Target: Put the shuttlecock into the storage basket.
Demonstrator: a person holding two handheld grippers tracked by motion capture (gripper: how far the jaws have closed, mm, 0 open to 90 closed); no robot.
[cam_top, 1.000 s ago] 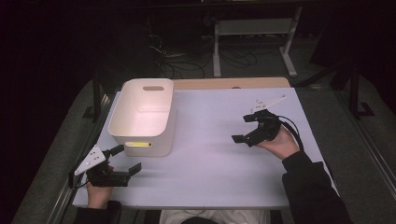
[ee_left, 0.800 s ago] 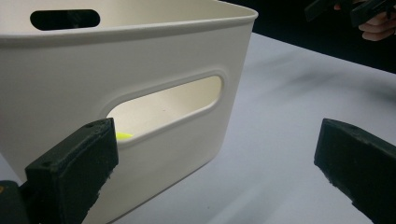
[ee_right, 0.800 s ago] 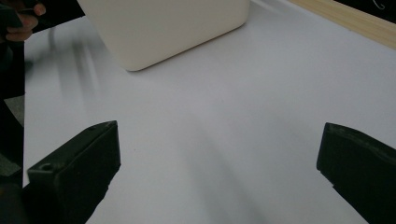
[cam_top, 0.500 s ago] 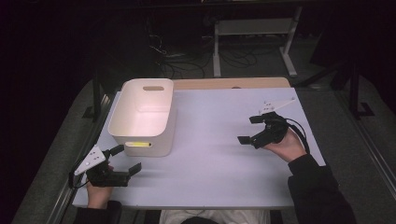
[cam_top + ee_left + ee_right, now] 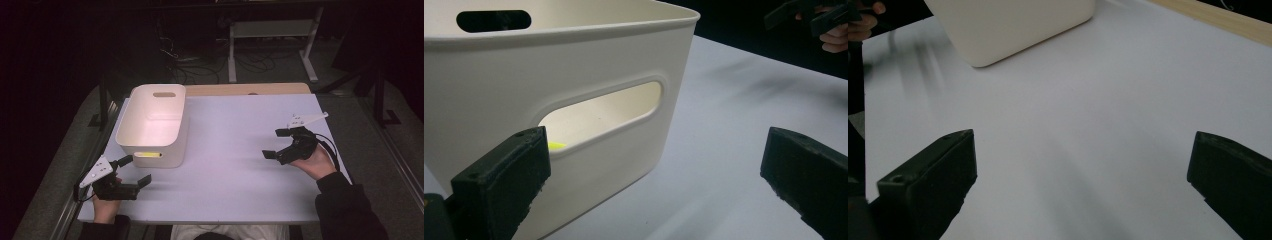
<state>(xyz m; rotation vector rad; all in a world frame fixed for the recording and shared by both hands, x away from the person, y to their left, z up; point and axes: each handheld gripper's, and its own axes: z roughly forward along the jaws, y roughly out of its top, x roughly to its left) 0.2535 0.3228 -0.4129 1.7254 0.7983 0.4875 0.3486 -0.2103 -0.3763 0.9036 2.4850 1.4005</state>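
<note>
A white plastic bin [image 5: 152, 125] with handle slots stands on the left half of the pale table [image 5: 235, 165]. Something yellow [image 5: 148, 154] shows through its near handle slot, also visible in the left gripper view as a yellow patch [image 5: 555, 145]. My left gripper [image 5: 135, 170] rests open at the table's front left corner, just in front of the bin [image 5: 554, 100], with nothing between its jaws. My right gripper [image 5: 275, 143] is held open above the right side of the table, pointing left toward the bin [image 5: 1013, 27], and holds nothing.
A strip of wood [image 5: 245, 89] edges the table's far side. Beyond it stand a white metal frame [image 5: 270, 35] and cables on a dark floor. A dark rail [image 5: 102, 107] runs along the table's left side.
My right gripper has drifted a little to the right and toward the near edge. The left gripper and the bin have stayed where they were.
</note>
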